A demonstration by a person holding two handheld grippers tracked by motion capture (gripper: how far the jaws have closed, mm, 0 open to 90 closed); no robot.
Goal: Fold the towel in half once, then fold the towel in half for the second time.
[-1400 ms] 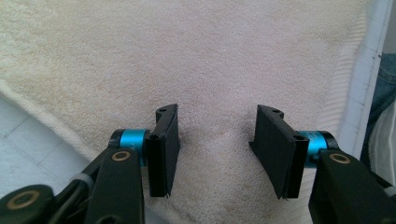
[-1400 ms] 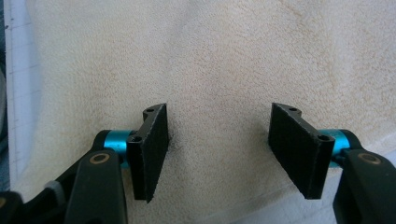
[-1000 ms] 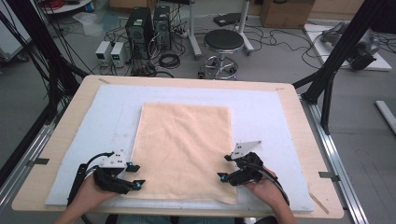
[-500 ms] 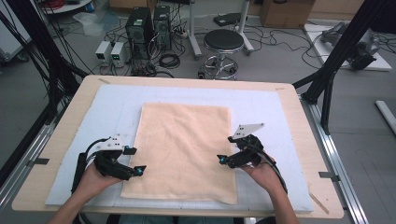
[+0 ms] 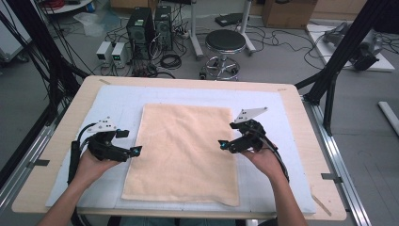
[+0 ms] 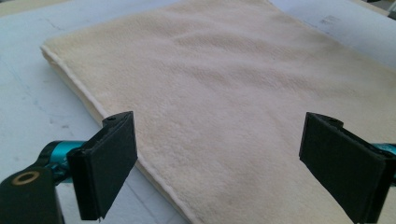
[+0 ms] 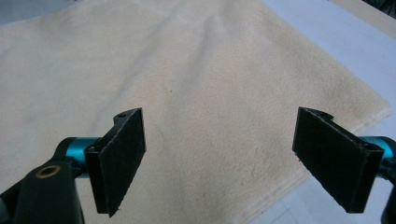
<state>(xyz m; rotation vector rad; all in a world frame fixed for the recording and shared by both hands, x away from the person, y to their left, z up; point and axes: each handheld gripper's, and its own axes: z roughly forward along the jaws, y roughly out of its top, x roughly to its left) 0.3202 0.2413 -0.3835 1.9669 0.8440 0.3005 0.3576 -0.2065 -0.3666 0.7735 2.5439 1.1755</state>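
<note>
Towel [image 5: 183, 150] lies flat between your left gripper [image 5: 135, 151] at nine o'clock and right gripper [image 5: 223, 145] at three; both jaws, just opened, gape empty, so a shallow pinch may catch one layer only.

flat towel [image 5: 183, 150] mid-table, open white mat [image 5: 117, 101] on all sides, nothing standing

We carry a black left gripper [image 5: 136, 151] and a black right gripper [image 5: 222, 144], each trailing a black cable. Each is topped by a grey three-cornered plate, the left one marked with small dark holes. Our forearms are bare, without sleeves. In the gripper views, each jaw is a flat black wedge-shaped pad on a teal stem, with a brass-ringed hole in the black body.
</note>
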